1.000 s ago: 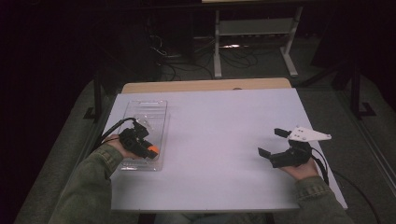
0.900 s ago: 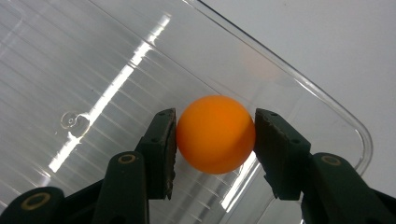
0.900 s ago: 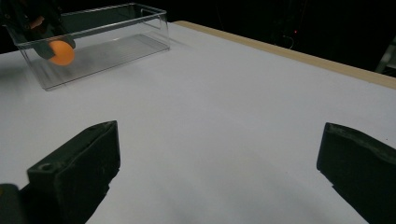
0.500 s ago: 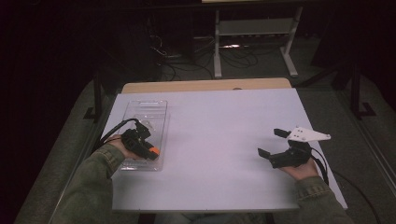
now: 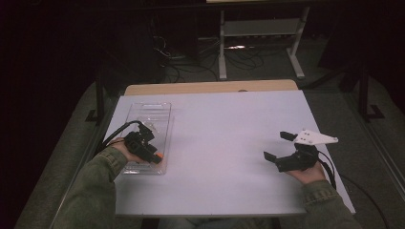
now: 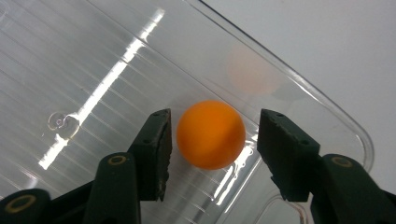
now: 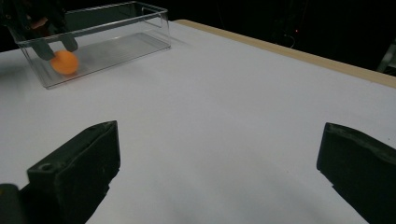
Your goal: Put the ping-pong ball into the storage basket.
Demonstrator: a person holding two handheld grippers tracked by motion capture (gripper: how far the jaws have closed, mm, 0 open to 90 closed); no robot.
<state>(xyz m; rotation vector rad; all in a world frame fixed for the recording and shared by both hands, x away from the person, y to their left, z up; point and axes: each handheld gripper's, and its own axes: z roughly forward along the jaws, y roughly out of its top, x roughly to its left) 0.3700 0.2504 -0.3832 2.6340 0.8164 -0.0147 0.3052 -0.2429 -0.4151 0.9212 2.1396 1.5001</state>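
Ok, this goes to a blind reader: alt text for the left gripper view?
An orange ball lies in a clear bin between the left tool's open black jaws, a small gap on each side. White table beyond.

A small orange ball (image 6: 211, 134) (smooth, matte, perfectly round) lay on the floor of a clear plastic bin (image 5: 157, 112), in its near right corner. The long, open-topped bin sat at the worktop's left side.
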